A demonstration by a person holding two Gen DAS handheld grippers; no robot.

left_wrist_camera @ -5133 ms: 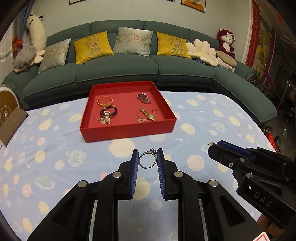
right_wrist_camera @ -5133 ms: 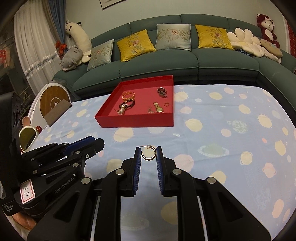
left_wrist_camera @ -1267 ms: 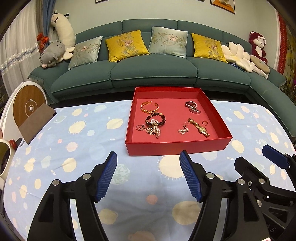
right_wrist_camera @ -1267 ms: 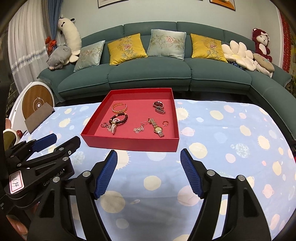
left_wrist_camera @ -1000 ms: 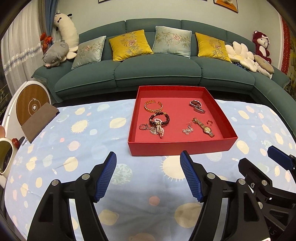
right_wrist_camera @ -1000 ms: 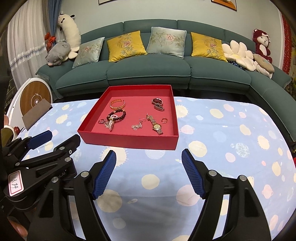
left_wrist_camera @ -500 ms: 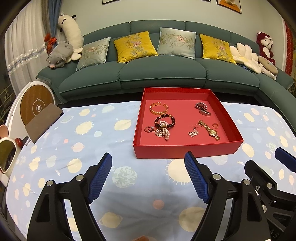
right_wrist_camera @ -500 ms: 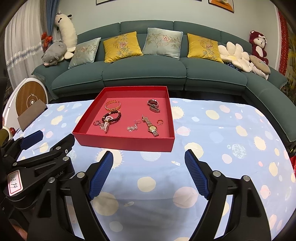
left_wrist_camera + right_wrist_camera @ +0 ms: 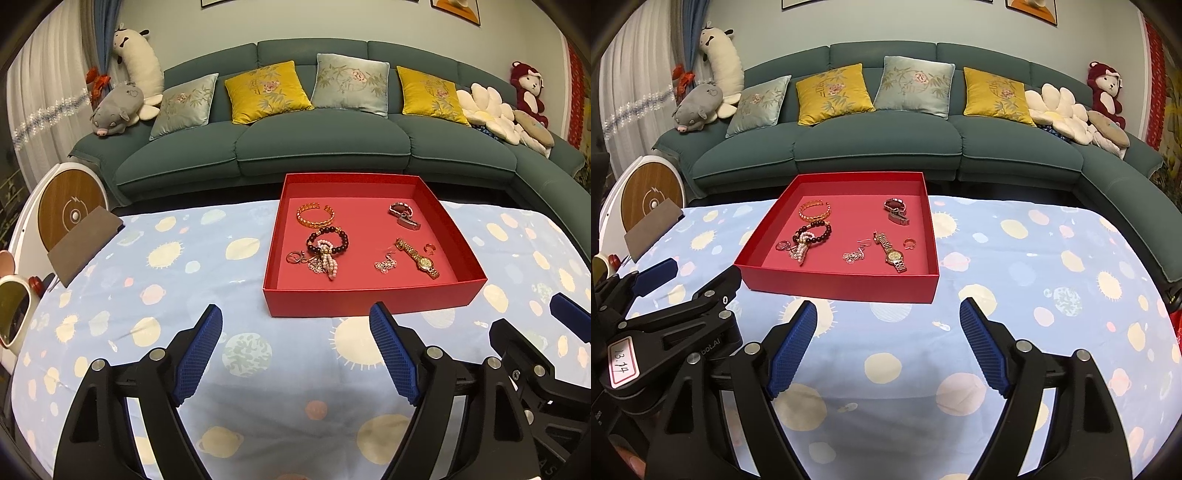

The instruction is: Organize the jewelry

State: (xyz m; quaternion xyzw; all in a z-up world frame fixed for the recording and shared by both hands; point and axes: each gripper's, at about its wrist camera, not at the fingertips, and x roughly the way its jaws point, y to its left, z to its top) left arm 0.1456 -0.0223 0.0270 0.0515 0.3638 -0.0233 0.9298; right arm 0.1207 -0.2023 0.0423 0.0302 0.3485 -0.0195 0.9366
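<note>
A green sofa [image 9: 317, 147] runs behind your counter [image 9: 155, 280], which wears a blue cloth dotted with suns and planets. The jewelry sits gathered in the red tray [image 9: 369, 299] — gold bangle [image 9: 316, 216], bead bracelet [image 9: 327, 240] and watch [image 9: 417, 256] laid apart, likely so nothing tangles. Your left tool [image 9: 295, 350] has just been spreading wider and the right tool [image 9: 886, 347] stands spread too — both empty, hanging over bare cloth just short of the tray's near wall.
</note>
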